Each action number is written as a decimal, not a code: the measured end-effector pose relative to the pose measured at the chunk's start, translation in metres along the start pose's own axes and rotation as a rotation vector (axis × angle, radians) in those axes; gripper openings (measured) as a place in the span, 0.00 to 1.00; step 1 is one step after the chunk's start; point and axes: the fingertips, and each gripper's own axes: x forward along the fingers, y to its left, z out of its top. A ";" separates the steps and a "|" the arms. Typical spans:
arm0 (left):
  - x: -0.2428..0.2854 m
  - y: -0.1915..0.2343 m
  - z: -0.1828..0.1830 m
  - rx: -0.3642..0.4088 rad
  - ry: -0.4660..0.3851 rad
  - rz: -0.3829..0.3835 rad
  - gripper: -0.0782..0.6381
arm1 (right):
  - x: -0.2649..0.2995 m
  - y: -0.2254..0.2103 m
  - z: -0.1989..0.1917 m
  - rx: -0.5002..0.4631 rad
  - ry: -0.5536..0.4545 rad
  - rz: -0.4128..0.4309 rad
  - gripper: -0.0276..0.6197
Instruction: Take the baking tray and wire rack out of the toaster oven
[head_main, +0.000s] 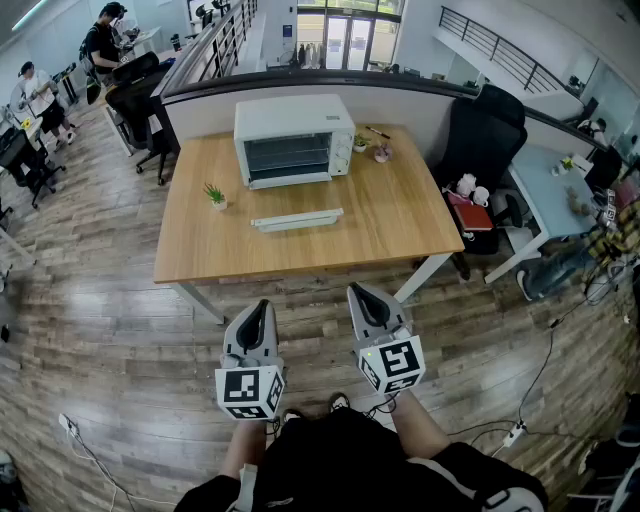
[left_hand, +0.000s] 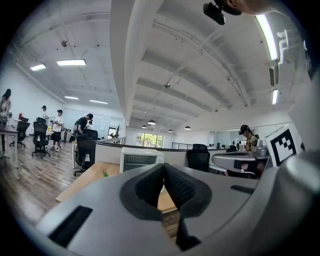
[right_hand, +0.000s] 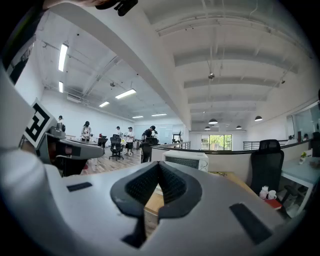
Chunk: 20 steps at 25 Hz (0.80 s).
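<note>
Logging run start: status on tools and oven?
Left tool shut, empty; right tool shut, empty. Both short of the table. Toaster oven on it, door looks closed. Flat white item lies before the oven.

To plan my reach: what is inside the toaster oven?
Through the dark glass of the toaster oven, horizontal lines show, perhaps a rack. A tray cannot be made out.

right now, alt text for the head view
The left gripper and right gripper, both shut, point at a wooden table, short of it. A white toaster oven sits at its far edge, with a plant and a long white object nearer.
</note>
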 end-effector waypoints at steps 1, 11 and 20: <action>-0.003 0.002 -0.002 -0.005 -0.003 -0.003 0.14 | 0.000 0.004 -0.002 0.012 0.005 0.003 0.05; -0.023 0.026 -0.052 -0.062 0.075 -0.059 0.15 | 0.003 0.040 -0.048 0.095 0.104 -0.004 0.20; 0.009 0.053 -0.068 -0.148 0.107 -0.111 0.44 | 0.044 0.040 -0.068 0.123 0.139 0.036 0.39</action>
